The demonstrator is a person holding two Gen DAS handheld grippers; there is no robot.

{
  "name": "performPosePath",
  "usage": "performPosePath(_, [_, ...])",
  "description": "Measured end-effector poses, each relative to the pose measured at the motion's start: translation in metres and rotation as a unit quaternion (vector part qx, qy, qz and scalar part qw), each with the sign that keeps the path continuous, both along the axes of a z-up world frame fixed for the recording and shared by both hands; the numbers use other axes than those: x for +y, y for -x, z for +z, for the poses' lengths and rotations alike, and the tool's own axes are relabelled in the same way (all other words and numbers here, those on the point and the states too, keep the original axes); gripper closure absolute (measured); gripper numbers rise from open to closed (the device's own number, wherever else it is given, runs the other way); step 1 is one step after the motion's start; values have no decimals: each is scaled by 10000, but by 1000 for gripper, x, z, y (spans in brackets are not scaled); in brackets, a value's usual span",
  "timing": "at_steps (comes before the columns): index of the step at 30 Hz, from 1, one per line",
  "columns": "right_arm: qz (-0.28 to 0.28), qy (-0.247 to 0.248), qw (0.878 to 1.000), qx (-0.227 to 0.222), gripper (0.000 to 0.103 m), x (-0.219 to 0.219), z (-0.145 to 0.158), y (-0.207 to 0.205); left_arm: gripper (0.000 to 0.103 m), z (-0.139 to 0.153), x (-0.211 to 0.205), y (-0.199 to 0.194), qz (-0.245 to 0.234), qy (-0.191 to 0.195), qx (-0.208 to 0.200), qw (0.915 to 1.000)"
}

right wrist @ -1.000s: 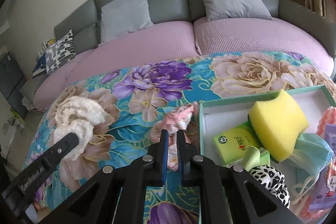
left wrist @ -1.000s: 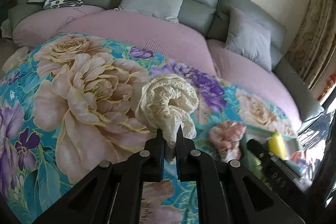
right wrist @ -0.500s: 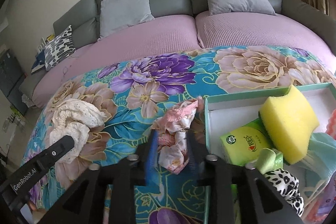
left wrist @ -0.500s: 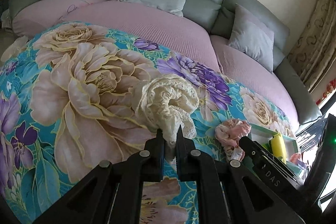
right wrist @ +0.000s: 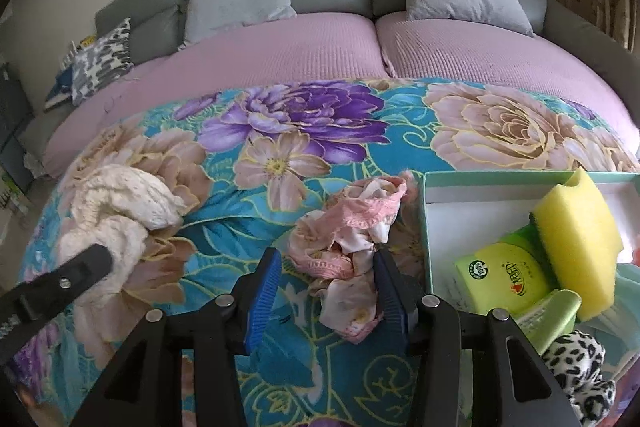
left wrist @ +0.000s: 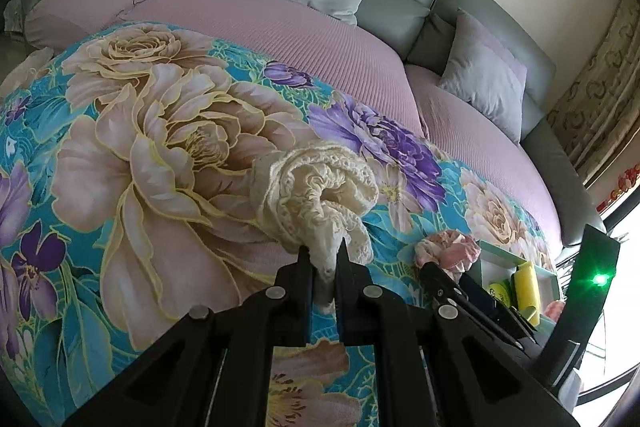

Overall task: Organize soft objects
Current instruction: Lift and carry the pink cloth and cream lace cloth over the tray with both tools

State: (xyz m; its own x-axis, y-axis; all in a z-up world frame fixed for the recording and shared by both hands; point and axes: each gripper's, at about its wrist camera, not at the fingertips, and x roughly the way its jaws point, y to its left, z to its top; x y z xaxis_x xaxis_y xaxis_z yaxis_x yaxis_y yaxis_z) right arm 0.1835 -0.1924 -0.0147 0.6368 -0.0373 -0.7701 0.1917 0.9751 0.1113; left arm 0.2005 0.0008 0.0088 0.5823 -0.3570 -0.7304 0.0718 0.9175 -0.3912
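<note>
Cream crochet cloth (left wrist: 316,187) sat bunched on the floral spread (left wrist: 160,155), and my left gripper (left wrist: 322,259) was pinched tight on its lower tail, so I judged I had it by an edge to lift the bundle clear without dragging the bedding. My right gripper (right wrist: 326,267) had just been opening; its jaws stood spread on either side of the pink lace garment (right wrist: 352,227), which lay crumpled between them with the pads not pressing on it. That garment rested just beside the near wall of the green box (right wrist: 426,223), where a yellow sponge (right wrist: 576,243), a green tissue pack (right wrist: 504,275) and a spotted fabric piece (right wrist: 580,367) already lay, which suggested to me the box was the collecting place. I straddled the pink heap widely, I think, so the closing pads would gather several folds rather than one loose frill
</note>
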Motion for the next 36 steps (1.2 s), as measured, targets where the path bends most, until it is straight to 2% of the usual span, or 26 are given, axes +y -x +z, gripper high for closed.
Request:
performPosePath(9, [-38,464,9988,162,54,9,-10,-6,94,-5,6,-4,68,32,123,9999])
performPosePath(11, [-46,596,9980,210,66,10,-12,-7,94,-5,5,-3,57,29,130,9999])
performPosePath(14, [-94,650,9976,211,74,7,-13,-6,94,-6,4,-4,38,7,140,9999])
performPosePath(20, [-166,587,9980,167,81,2,-9,-4,94,-5,1,-3,33,-74,112,9999])
performPosePath(24, [-189,521,9985,10,82,-1,3,1,94,-2,1,-1,25,-118,27,9999])
performPosePath(27, [-167,361,9990,-190,82,-3,16,9,94,4,-1,2,-10,-152,-108,9998])
performPosePath(32, [-218,79,9968,-763,82,-11,54,36,94,31,-8,16,-151,-111,-685,9975])
performPosePath(36, [-407,92,9919,-1196,82,-25,83,62,94,53,-22,30,-413,-37,-1129,9927])
